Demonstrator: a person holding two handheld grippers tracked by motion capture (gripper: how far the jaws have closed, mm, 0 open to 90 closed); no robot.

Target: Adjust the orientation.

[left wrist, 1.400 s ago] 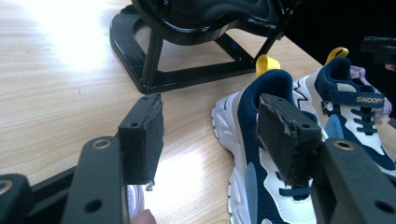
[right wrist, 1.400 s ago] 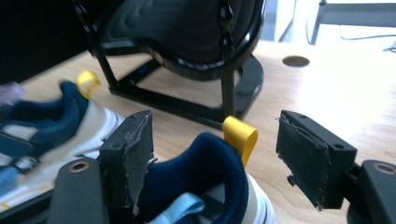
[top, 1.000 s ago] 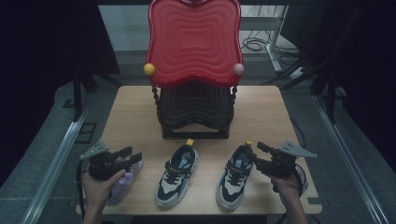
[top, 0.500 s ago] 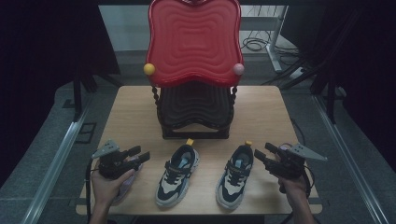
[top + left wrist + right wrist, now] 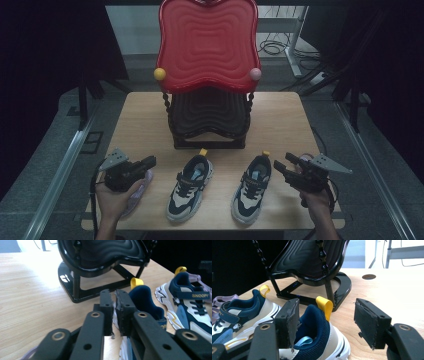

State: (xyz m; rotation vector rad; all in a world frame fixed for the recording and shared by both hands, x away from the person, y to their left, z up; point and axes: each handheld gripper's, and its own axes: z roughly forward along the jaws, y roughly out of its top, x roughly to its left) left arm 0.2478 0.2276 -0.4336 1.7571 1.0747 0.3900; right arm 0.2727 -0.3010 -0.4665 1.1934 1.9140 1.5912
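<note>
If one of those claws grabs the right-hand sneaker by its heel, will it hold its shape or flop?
The right sneaker would probably keep its shape: its chunky sole looks stiff. The padded navy collar likely squashes a little between pads. The yellow pull loop looks like soft webbing and would fold. It seems light and flat-soled, so unlikely to roll.

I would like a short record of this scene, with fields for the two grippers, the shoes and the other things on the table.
left gripper: jaws have just been closing, nearly together, nothing between them
right gripper: jaws wide open, at the heel of the right shoe, not pressing it
left shoe: navy and white, yellow heel loop, on the table
right shoe: same kind, beside the left shoe
rack: red upper tray, black lower tray, behind the shoes
purple thing: under the left hand, unclear
table: light wood
</note>
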